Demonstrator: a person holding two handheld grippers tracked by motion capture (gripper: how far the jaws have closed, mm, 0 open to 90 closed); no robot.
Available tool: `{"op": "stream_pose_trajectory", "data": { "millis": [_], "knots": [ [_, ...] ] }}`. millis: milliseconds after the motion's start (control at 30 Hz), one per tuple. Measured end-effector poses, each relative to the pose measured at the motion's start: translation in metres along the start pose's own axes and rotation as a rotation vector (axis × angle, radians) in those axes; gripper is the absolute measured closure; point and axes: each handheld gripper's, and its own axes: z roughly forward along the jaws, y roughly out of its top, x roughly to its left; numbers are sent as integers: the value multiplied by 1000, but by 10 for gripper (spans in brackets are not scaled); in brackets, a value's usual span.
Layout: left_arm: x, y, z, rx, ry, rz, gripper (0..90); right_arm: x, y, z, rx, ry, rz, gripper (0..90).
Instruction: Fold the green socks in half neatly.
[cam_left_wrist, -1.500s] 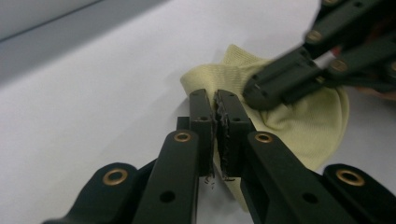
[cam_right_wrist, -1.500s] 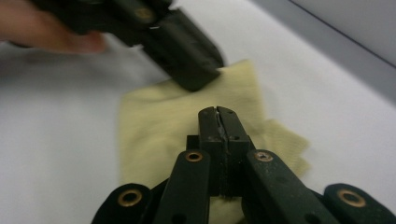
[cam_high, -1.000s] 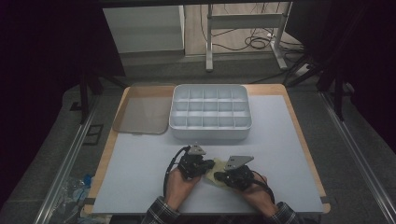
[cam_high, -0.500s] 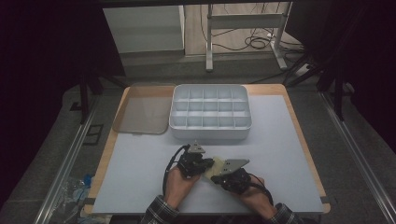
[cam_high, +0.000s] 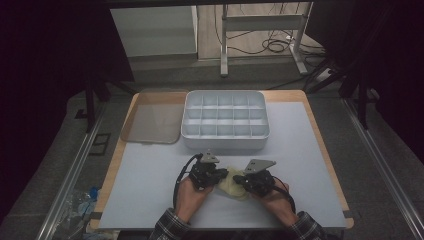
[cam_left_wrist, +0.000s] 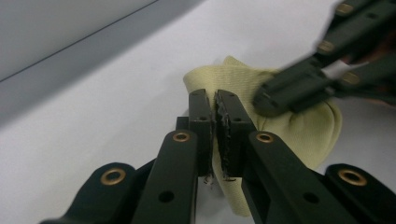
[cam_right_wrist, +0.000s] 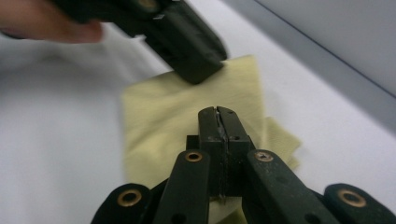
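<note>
Both tongs clamped on the yellow cloth at the desk's near middle: left tongs, right tongs. Risk: thin pinches could slip if the hands pull apart, dropping a corner. Compartment box just beyond; open room left and right.

no readable text, no labels, no numbers

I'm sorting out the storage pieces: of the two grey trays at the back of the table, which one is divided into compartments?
The compartment tray, the deeper, paler one standing behind the grippers. The flat tray to its left is shallow, darker and undivided.
</note>
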Motion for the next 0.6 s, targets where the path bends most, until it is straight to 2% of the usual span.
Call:
{"op": "stream_pose_trajectory", "data": {
  "millis": [100,267,367,433,600],
  "knots": [
    [1,0,0,8,1,-3,857,-4,1,9,11,-16,4,895],
    [1,1,1,7,-1,-8,859,-7,1,15,9,-5,25,897],
    [0,2,0,11,-2,-2,856,-7,2,12,13,-1,21,892],
    [-1,3,-1,8,-2,0,854,-8,2,7,5,-4,30,856],
    [-3,5,-2,-1,-7,0,851,-11,0,-9,-25,-49,28,757]
  ]
}}
